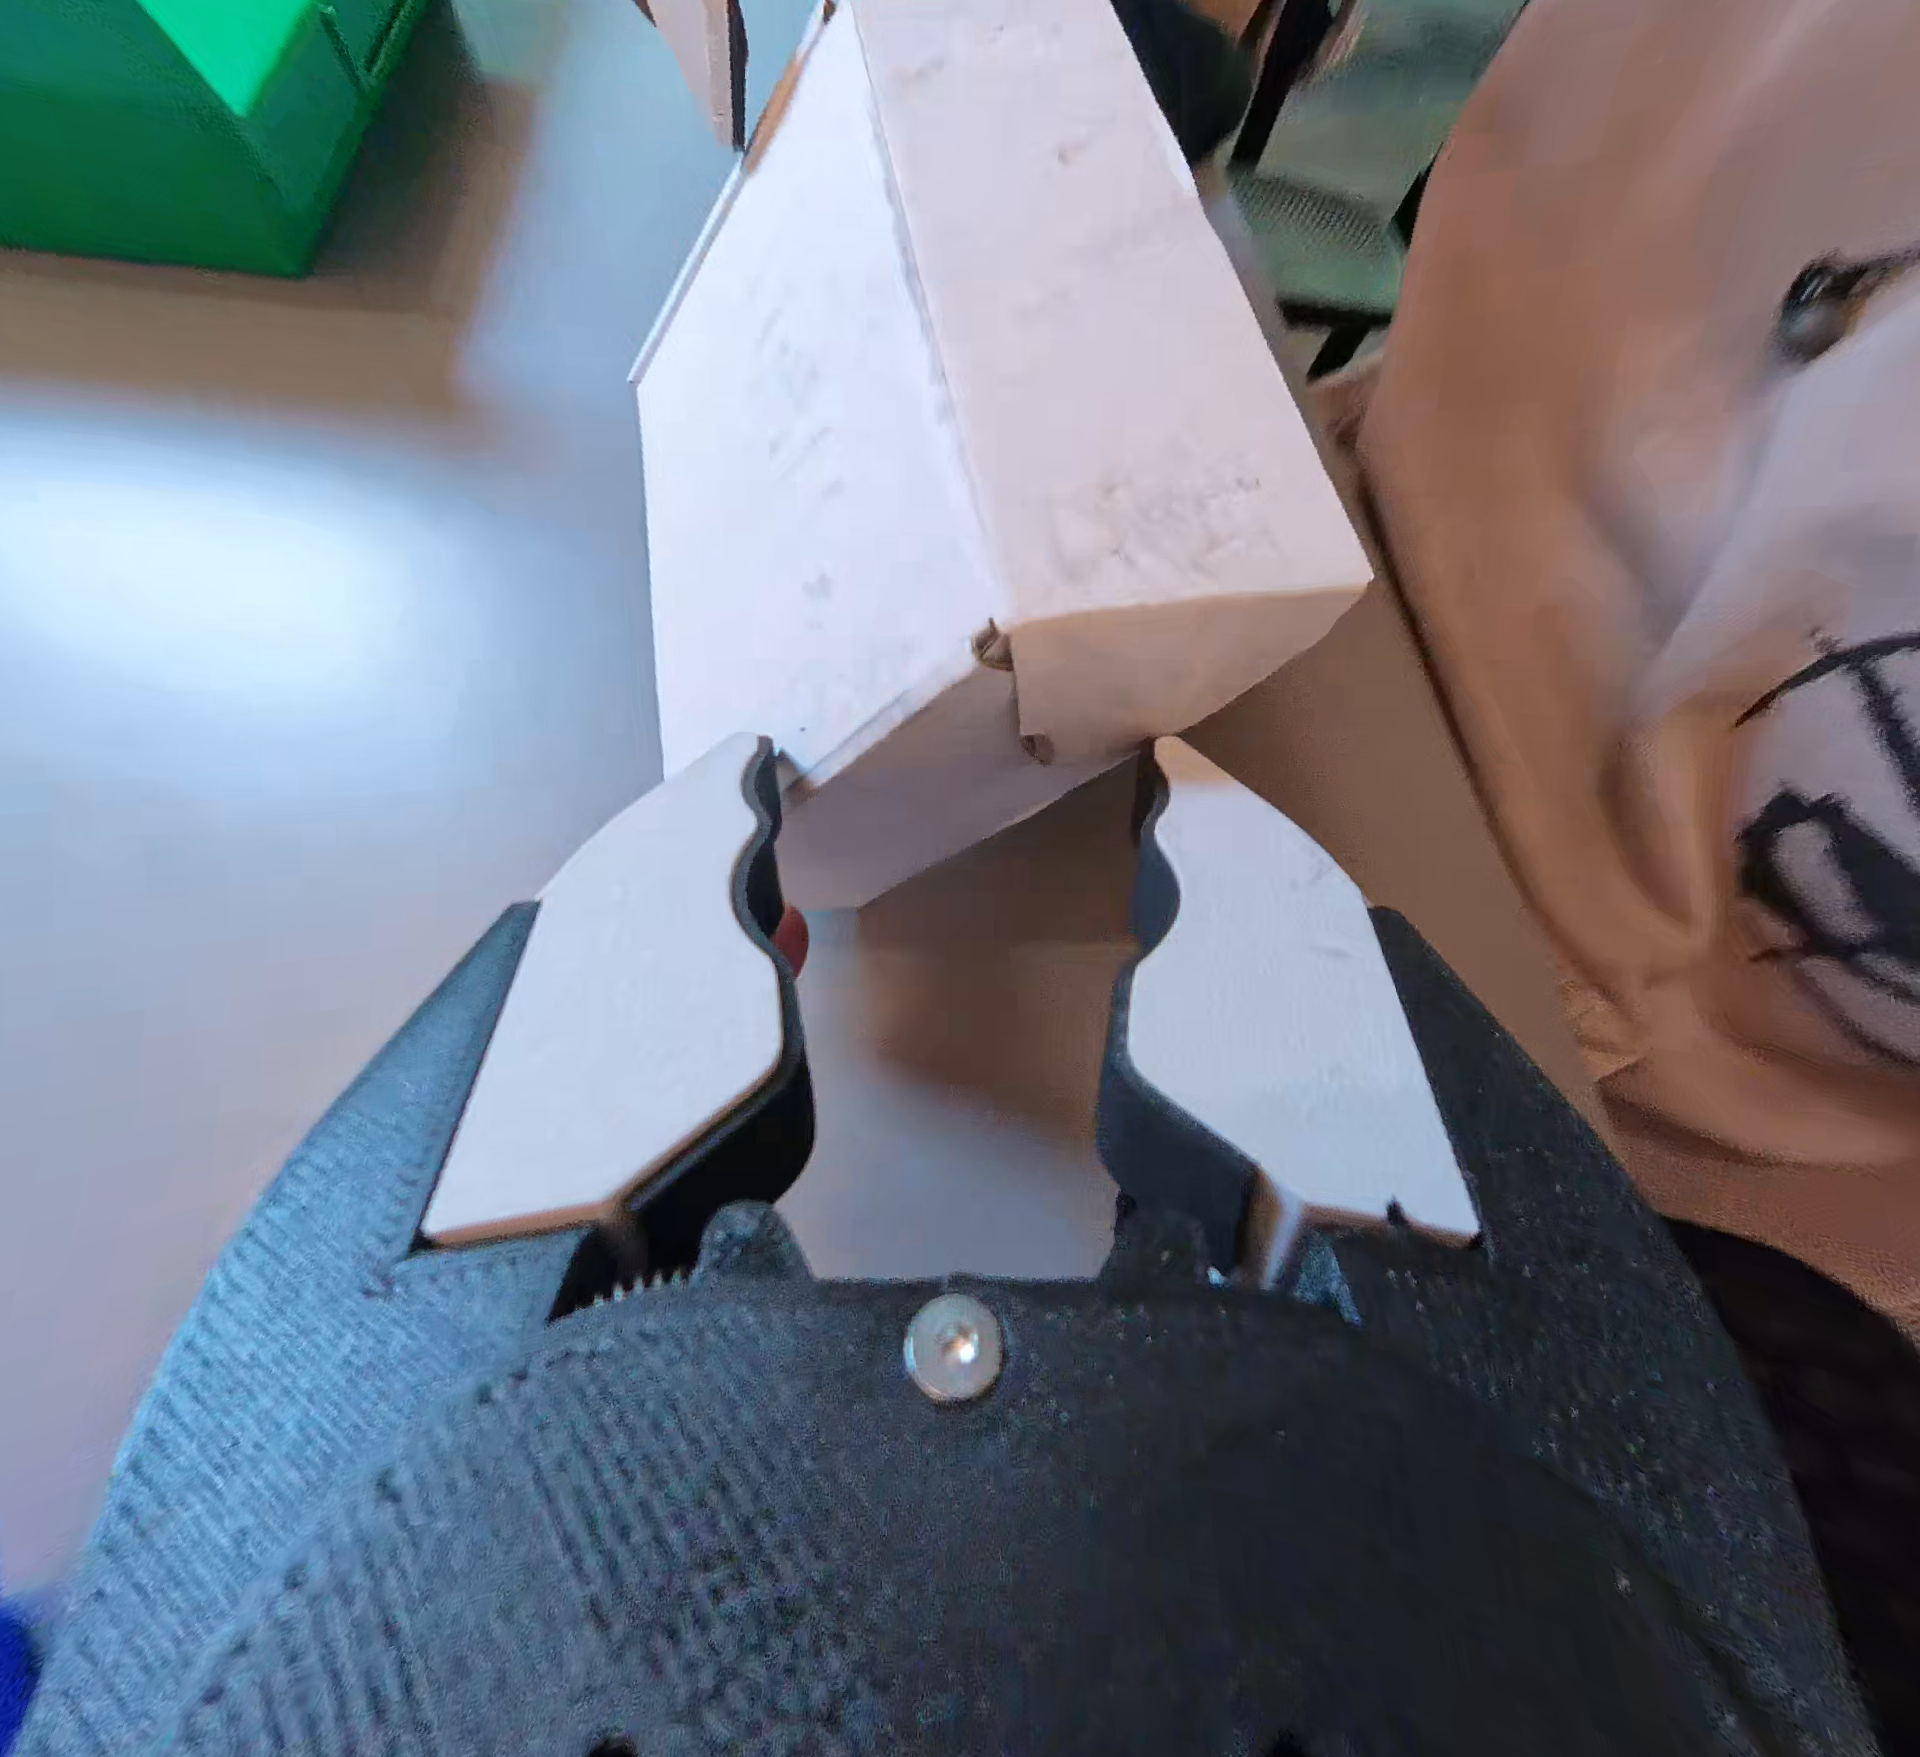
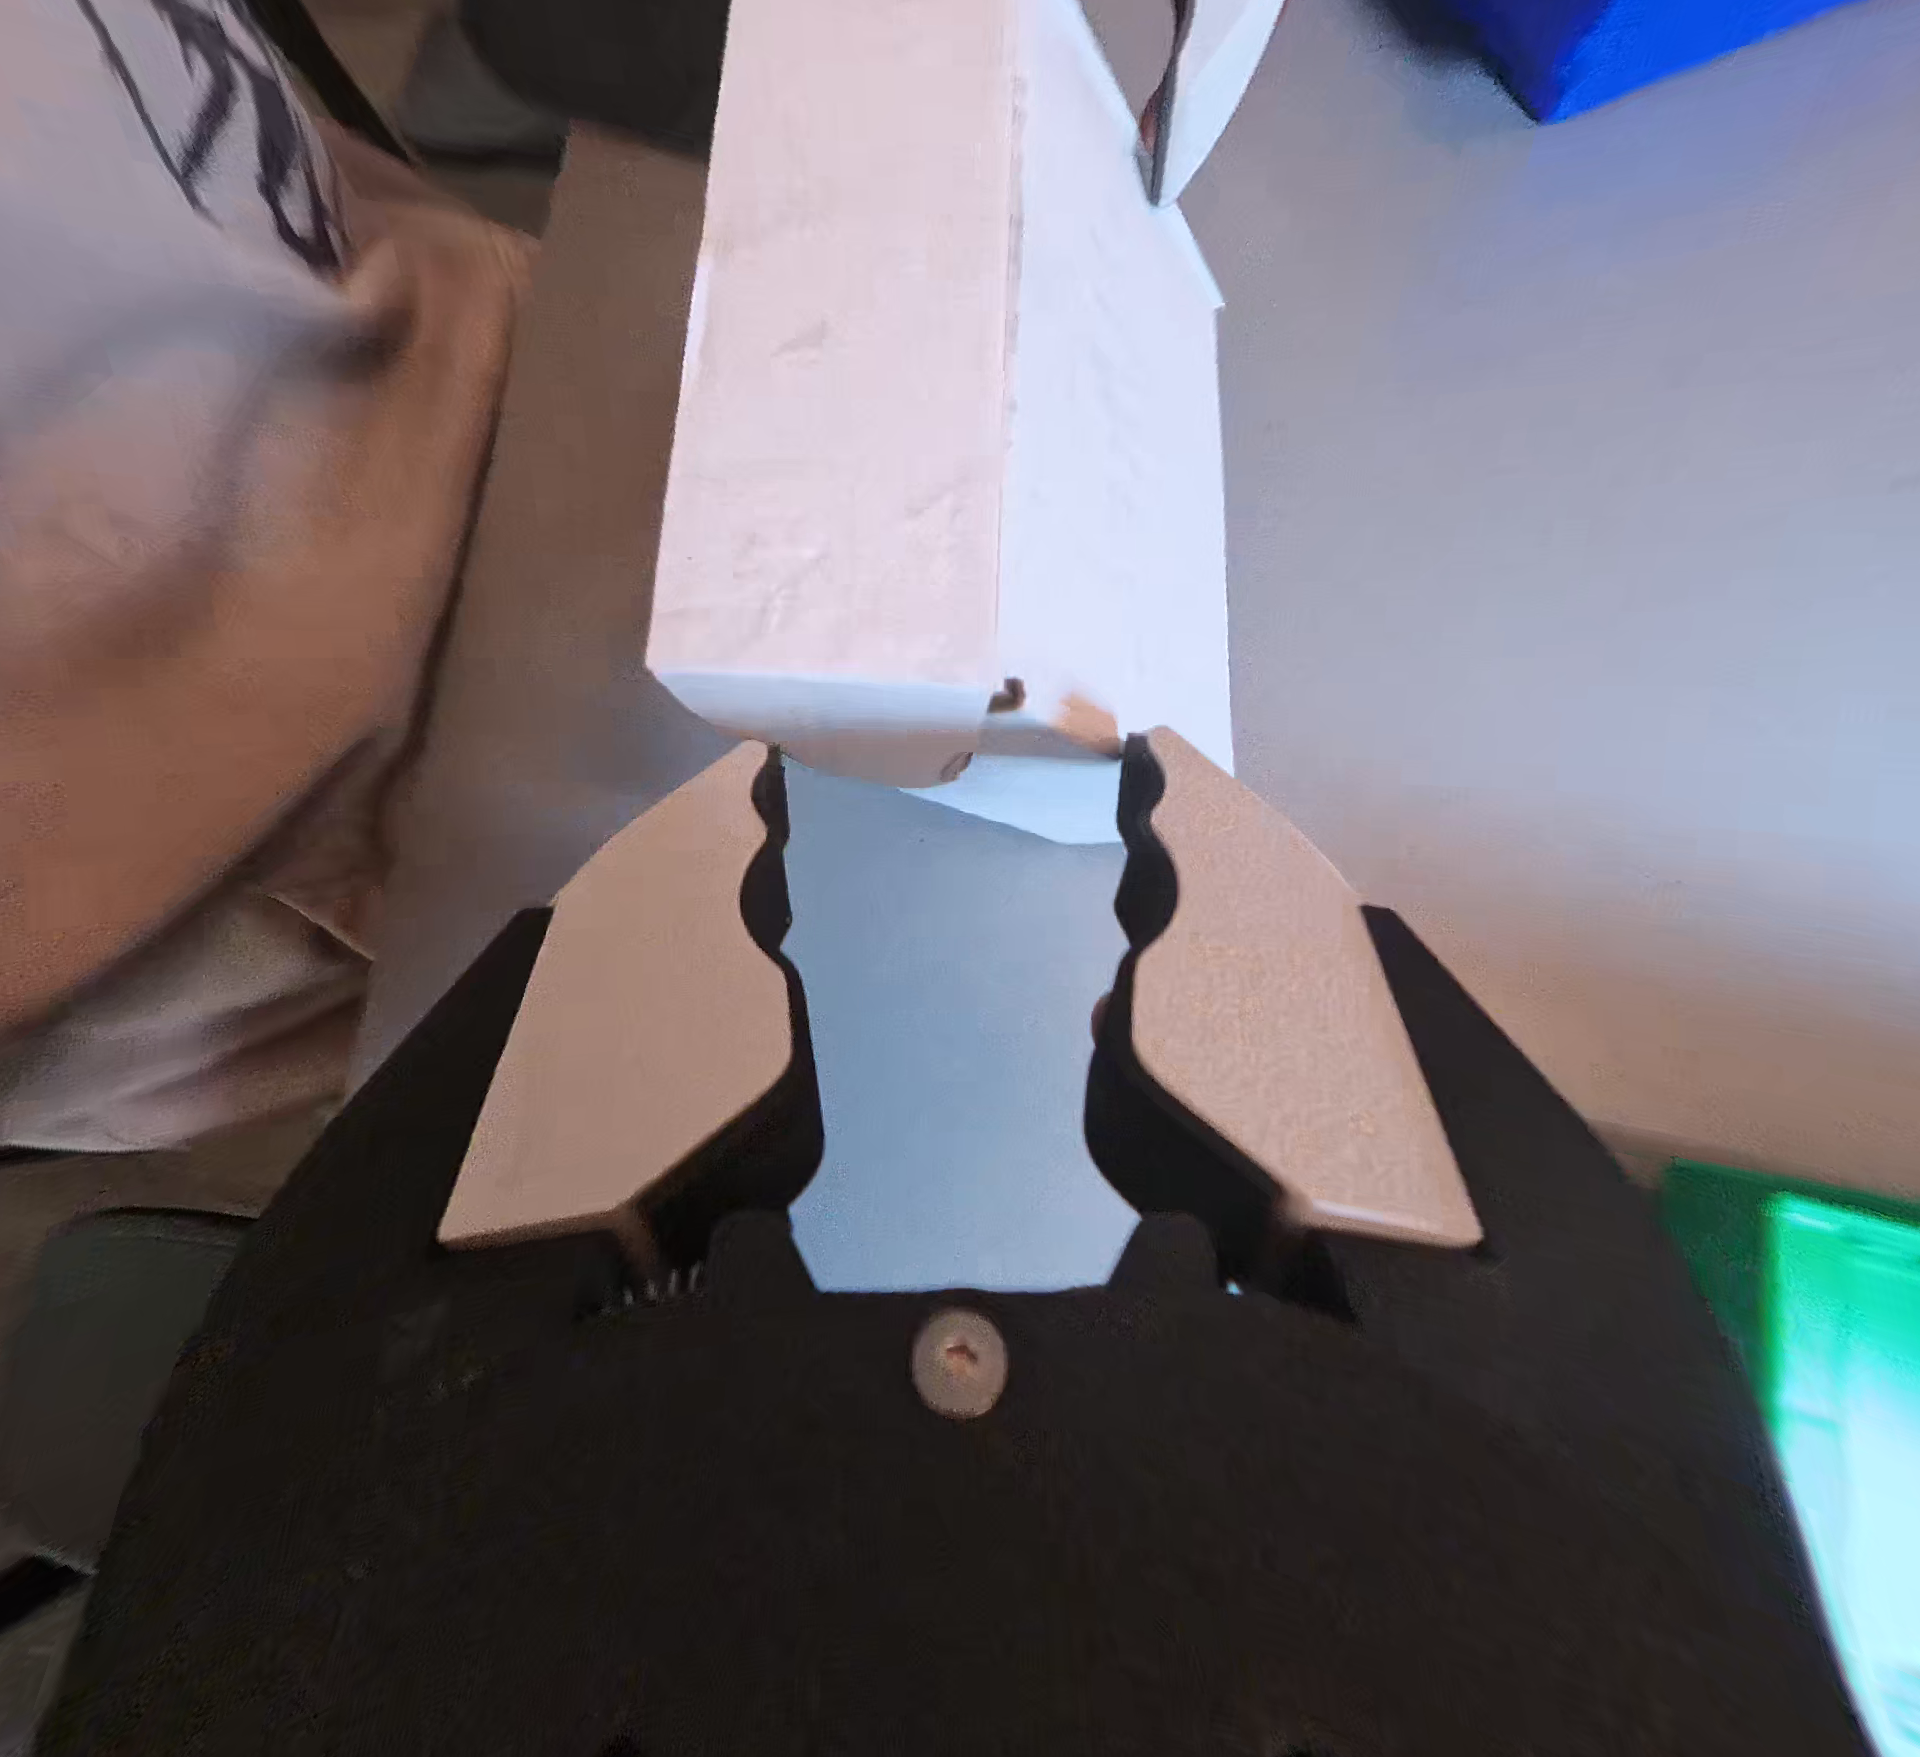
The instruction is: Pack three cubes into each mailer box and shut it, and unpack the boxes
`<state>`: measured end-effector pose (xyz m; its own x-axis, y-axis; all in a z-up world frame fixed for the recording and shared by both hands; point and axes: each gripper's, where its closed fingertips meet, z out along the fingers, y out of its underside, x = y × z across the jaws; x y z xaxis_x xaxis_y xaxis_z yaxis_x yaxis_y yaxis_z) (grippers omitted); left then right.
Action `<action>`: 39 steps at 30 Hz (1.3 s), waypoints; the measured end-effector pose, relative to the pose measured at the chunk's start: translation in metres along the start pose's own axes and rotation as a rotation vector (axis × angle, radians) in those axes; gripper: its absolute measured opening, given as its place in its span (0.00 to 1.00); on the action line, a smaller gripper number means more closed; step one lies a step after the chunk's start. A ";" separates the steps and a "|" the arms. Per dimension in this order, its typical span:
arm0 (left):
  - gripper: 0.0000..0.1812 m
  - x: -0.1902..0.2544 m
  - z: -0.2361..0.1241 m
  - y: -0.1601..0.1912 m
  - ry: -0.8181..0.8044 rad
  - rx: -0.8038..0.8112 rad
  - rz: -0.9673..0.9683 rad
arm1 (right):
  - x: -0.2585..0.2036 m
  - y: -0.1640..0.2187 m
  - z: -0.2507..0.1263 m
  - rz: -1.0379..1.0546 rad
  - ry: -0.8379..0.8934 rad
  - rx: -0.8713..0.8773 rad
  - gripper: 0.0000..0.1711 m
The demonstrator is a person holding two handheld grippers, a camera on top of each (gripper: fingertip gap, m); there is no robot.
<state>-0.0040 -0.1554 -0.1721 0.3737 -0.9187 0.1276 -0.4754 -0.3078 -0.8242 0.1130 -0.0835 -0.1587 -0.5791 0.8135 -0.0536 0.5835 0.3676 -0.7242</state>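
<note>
One white mailer box [image 1: 987, 419] occupies frame centre in both views, lid down, raised off the bench [image 1: 260, 616] and gripped at opposite ends. Left hand-held gripper [image 1: 961, 772] and right hand-held gripper [image 2: 945, 757] are each clamped on an end. No cubes visible. Green bin [image 1: 208, 45] upper left. Judgement: this box appears packed and shut; remaining boxes and unpacking cannot be confirmed.

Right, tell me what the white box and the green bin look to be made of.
The white rectangular mailer box, held at its ends by the left tongs and the right tongs, looks like matte corrugated cardboard: brown fluted edges show at its corner, and its faces are scuffed. The green bin looks like smooth plastic sheet, though blur leaves that open.
</note>
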 end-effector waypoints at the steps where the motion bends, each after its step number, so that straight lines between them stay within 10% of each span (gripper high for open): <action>1: 0.37 -0.005 0.000 -0.001 0.027 0.033 -0.051 | 0.005 0.001 -0.002 0.062 -0.031 0.031 0.36; 21: 0.34 -0.051 -0.039 -0.031 -0.215 0.134 0.139 | 0.072 -0.013 -0.024 0.059 0.109 0.285 0.40; 39: 0.15 -0.056 -0.031 -0.058 -0.138 0.166 0.016 | 0.074 -0.042 -0.022 0.525 0.002 0.347 0.14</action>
<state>-0.0216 -0.0940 -0.1139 0.4779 -0.8772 0.0466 -0.3485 -0.2380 -0.9066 0.0581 -0.0290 -0.1177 -0.2640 0.8469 -0.4616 0.5705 -0.2488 -0.7827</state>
